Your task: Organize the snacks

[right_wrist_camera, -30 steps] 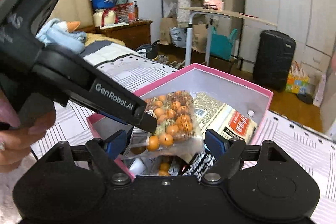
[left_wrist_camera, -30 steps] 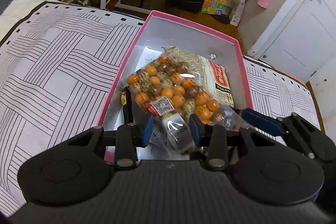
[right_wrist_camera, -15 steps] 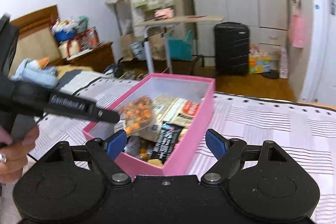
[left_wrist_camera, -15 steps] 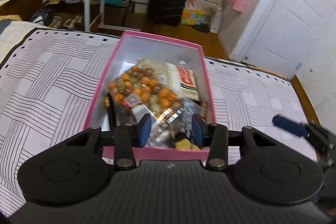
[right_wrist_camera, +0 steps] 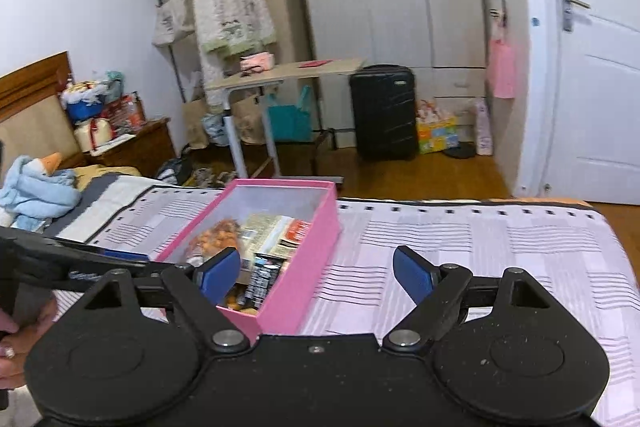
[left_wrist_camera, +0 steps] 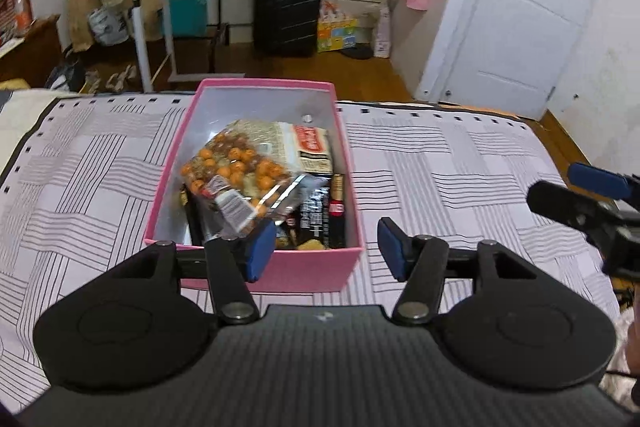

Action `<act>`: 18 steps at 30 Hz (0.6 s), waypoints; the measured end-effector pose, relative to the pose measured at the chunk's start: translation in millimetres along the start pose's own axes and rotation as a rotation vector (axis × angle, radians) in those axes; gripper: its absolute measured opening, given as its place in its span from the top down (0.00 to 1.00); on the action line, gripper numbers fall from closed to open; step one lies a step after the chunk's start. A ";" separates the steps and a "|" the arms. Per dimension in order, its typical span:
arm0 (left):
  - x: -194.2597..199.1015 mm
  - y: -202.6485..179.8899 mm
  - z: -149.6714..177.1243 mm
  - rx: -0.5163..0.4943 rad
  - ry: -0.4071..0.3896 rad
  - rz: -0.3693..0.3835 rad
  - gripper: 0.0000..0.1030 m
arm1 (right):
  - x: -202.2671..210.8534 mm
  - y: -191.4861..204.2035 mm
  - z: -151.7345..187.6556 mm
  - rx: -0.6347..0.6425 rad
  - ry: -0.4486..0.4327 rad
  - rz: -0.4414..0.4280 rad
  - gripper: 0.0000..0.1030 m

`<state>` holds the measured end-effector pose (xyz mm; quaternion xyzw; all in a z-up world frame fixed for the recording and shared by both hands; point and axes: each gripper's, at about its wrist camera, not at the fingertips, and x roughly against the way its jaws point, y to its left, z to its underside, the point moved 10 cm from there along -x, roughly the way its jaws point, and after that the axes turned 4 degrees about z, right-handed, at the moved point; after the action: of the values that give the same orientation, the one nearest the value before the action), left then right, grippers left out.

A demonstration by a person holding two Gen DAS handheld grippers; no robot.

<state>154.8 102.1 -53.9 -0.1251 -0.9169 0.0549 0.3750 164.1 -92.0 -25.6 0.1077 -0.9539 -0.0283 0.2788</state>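
Partly hidden under the clear bag of orange and brown snack balls, the lower packets in the pink box are hard to tell apart; a dark wrapper and a beige packet with a red label show beside it. A second ago the left hand-held gripper was clamped on that bag's end inside the box; its jaws have just been opening and now stand released, empty, back from the box's near wall. The right hand-held gripper hangs wide open with nothing in it, also farther from the box than before. The box sits on the striped bedspread, and all the snacks lie inside it.
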 end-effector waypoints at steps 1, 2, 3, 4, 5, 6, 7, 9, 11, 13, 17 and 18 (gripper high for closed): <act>2.7 -5.0 0.2 -0.012 -0.002 0.003 0.44 | 2.7 -3.5 0.6 -0.005 0.002 0.010 0.15; 5.4 -8.7 0.1 -0.023 -0.003 0.007 0.43 | 5.4 -6.5 1.3 -0.009 0.002 0.016 0.15; 8.8 -13.3 0.2 -0.035 -0.006 0.012 0.42 | 8.3 -9.0 2.0 -0.012 0.002 0.020 0.15; 11.7 -16.5 -0.1 -0.042 -0.008 0.014 0.41 | 11.0 -11.1 2.5 -0.015 0.001 0.024 0.15; 14.6 -20.5 -0.1 -0.048 -0.013 0.017 0.39 | 13.8 -12.9 2.9 -0.018 0.000 0.028 0.15; 16.9 -24.2 -0.6 -0.055 -0.017 0.020 0.38 | 16.2 -14.5 3.6 -0.020 -0.001 0.032 0.15; 19.1 -27.4 0.1 -0.059 -0.021 0.021 0.38 | 18.7 -16.1 4.3 -0.022 -0.001 0.037 0.15; 21.9 -31.8 1.5 -0.060 -0.027 0.018 0.37 | 21.4 -18.5 7.1 -0.023 0.006 0.053 0.15; 23.6 -34.6 3.8 -0.056 -0.031 0.011 0.30 | 23.2 -20.6 11.2 -0.024 0.016 0.073 0.15; 26.7 -36.3 5.5 -0.049 -0.050 -0.005 0.26 | 24.7 -21.3 14.7 -0.017 0.021 0.084 0.15; 37.1 -40.4 10.6 -0.041 -0.078 -0.020 0.18 | 29.0 -23.6 18.5 -0.018 0.009 0.126 0.05; 38.8 -41.8 10.9 -0.041 -0.084 -0.021 0.14 | 29.5 -25.5 19.2 -0.028 0.007 0.152 0.03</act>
<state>112.6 72.3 -27.5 -0.1205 -0.9341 0.0374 0.3341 134.4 -123.4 -29.2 0.0314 -0.9579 -0.0200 0.2847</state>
